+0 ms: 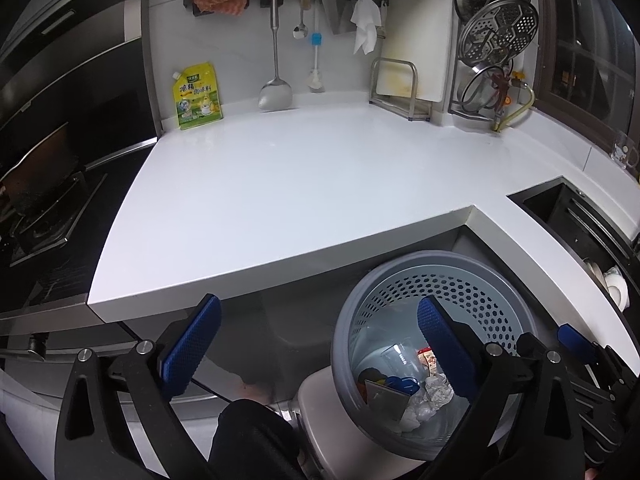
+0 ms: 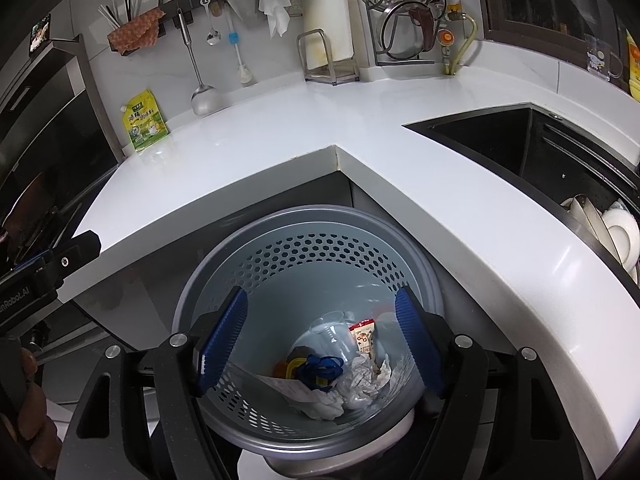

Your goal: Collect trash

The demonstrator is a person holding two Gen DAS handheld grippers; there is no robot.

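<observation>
Both claws, left (image 1: 320,344) and right (image 2: 320,336), gape empty above the bin (image 2: 308,444); at twelve o'clock, a pouch (image 2: 145,122) could be mistaken for trash.

A home kitchen: white L-shaped desk (image 1: 280,184), black sink (image 2: 500,140), stove (image 1: 40,216), hanging ladle (image 1: 275,80), dish rack (image 2: 608,232).

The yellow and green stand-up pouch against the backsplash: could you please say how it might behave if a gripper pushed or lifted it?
The yellow and green stand-up pouch looks like soft film, so it would probably flex when squeezed. It stands upright on a narrow base, leaning toward the white tiled wall, so a push would likely tip it. Its glossy surface may be slippery on the white countertop.
</observation>
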